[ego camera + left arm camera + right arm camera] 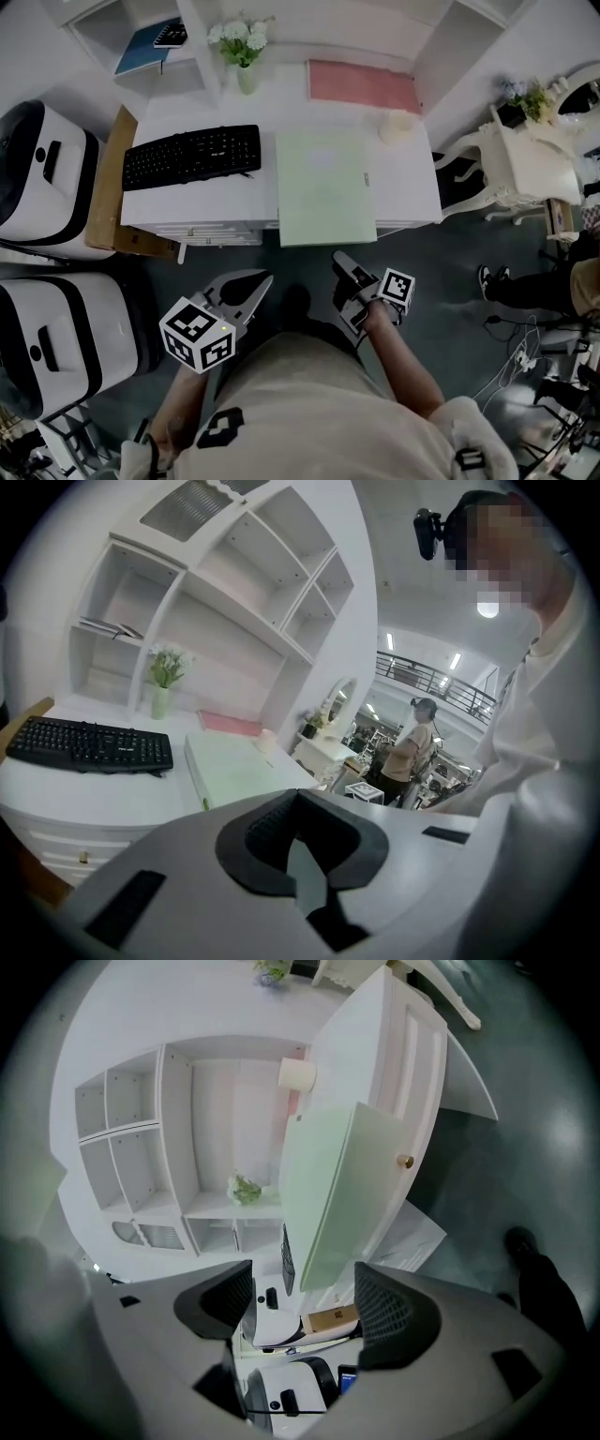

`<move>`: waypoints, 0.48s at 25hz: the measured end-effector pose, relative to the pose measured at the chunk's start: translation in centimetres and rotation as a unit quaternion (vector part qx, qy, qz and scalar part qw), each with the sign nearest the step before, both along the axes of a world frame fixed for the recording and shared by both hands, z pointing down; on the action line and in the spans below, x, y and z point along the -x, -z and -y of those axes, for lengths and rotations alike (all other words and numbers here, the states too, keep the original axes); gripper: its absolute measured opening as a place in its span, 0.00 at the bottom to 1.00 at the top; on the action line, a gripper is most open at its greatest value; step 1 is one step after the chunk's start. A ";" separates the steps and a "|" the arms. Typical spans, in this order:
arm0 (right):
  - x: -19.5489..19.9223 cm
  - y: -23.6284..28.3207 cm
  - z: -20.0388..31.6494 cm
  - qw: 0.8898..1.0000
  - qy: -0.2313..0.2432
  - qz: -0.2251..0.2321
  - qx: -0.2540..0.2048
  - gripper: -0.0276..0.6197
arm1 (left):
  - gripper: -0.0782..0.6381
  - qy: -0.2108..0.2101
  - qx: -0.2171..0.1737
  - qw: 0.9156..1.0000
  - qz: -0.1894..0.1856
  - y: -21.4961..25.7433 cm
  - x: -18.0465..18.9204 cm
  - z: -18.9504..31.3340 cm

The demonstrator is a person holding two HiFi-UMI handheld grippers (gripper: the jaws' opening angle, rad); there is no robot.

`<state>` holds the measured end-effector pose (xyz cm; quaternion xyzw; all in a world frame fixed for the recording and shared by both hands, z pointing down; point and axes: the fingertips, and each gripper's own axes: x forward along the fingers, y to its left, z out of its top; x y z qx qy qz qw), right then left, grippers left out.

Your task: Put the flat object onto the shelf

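A pale green flat object (323, 183) lies on the white desk (408, 183), its near edge hanging over the front. In the left gripper view, this flat object (234, 766) shows to the right of the keyboard. The white shelf unit (155, 52) stands behind the desk and holds a blue book (145, 45). My right gripper (345, 270) hovers just before the desk front, open and empty; in the right gripper view the green object (323, 1194) sits beyond the gripper (305, 1297). My left gripper (251, 286) stays lower left of it, shut and empty (300, 803).
A black keyboard (192, 155), a vase of flowers (244, 56), a pink flat pad (364, 86) and a cream cup (398, 125) share the desk. White machines (42, 178) stand left, an ornate white table (525, 159) right. A person (417, 747) stands beyond.
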<state>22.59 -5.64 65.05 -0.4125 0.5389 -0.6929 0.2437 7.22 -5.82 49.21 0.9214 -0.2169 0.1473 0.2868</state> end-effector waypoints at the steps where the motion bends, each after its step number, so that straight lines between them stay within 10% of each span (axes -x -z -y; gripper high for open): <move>1: -0.4 -0.4 0.4 1.000 -0.003 0.000 0.001 0.56 | 0.13 0.004 0.001 1.000 0.001 -0.1 -0.1 0.1; 12: -1.7 -4.4 4.4 1.000 -0.003 0.006 0.014 0.59 | 0.13 0.047 0.006 0.999 0.018 -0.3 -0.5 1.3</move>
